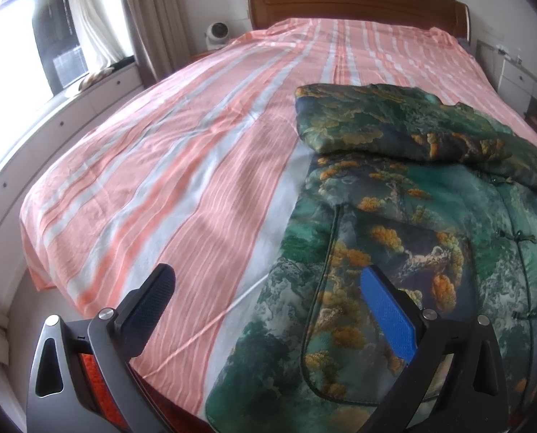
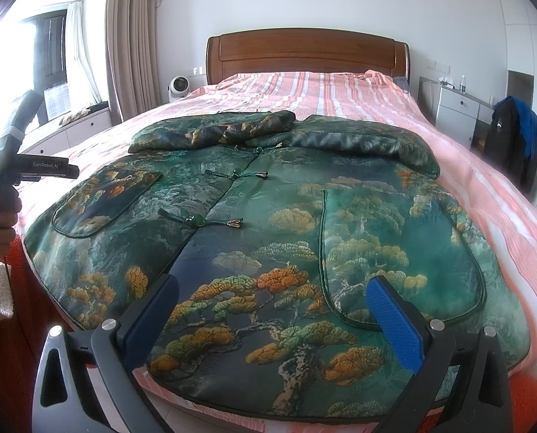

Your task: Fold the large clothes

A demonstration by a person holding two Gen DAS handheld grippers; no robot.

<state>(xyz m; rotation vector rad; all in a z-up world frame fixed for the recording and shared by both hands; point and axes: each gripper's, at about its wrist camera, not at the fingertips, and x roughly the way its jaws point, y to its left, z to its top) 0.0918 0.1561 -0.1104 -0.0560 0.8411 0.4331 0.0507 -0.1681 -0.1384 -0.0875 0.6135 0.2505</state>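
Observation:
A large green padded jacket (image 2: 268, 216) with a pine-tree print lies front up on the bed, buttoned, both sleeves folded across its upper part. In the left wrist view the jacket (image 1: 413, 252) fills the right side, a folded sleeve (image 1: 394, 122) on top. My left gripper (image 1: 268, 281) is open and empty above the jacket's left edge near the foot of the bed. My right gripper (image 2: 272, 292) is open and empty above the jacket's hem. The left gripper's body (image 2: 26, 166) shows at the left of the right wrist view, held in a hand.
The bed has a pink and white striped sheet (image 1: 160, 180) and a wooden headboard (image 2: 304, 54). A small white fan (image 2: 179, 86) stands left of the bed by curtains and a window seat. A white cabinet (image 2: 459, 108) and dark clothes (image 2: 514, 137) stand on the right.

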